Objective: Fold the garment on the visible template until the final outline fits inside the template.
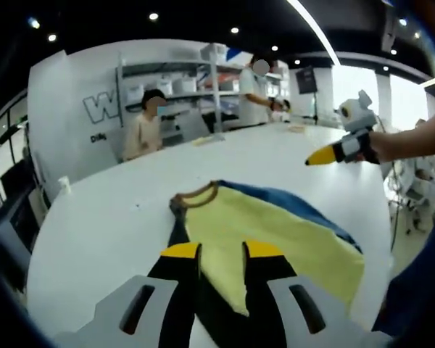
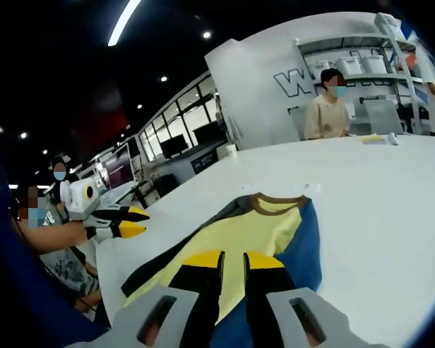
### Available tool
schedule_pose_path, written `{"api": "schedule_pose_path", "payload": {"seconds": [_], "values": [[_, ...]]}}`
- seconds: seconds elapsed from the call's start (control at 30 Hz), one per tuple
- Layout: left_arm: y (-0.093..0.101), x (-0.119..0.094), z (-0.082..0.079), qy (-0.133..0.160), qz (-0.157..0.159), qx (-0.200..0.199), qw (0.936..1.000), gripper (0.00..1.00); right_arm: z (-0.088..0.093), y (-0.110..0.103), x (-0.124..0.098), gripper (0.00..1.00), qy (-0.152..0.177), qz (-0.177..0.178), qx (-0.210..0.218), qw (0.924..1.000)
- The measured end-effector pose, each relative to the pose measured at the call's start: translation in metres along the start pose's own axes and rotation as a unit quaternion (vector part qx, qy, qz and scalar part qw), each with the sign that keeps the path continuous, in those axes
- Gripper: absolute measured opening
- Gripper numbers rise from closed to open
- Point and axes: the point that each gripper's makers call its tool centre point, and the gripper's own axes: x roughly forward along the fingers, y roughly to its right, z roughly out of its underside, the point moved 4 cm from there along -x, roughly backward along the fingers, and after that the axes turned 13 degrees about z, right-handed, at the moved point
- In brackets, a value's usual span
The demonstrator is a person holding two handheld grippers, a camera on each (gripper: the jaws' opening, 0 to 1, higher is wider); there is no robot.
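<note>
Table: a broad white table carried the work, and I could pick out no template outline on it from either view.
Garment: a yellow garment with a brown collar, black sleeves and blue showing under one edge lay spread flat near the table's near side, collar pointing away from the person; it showed again in the right gripper view.
Shelving: a metal rack against the far wall held pale boxes; I could not tell what was in them.
Left gripper: the left gripper hung low over the cloth, its yellow-tipped jaws spread with a strip of yellow fabric visible between them, pinching nothing.
Right gripper: the right gripper sat likewise above the shirt's lower part, jaws parted and empty; it also showed held up off to the side, clear of the cloth.
Step in hand: I judged folding had not yet begun, and each claw would do best to take a sleeve or hem edge, lift only slightly and lay it across evenly, so the cloth did not bunch or slide off the table.
</note>
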Motion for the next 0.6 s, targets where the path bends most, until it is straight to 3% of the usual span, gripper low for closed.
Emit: {"api": "schedule_pose_path", "payload": {"seconds": [0.6], "values": [[0.03, -0.024, 0.035, -0.031, -0.003, -0.024, 0.9992, 0.28, 0.056, -0.005, -0.034, 0.14, -0.036, 0.002, 0.009, 0.9993]]}}
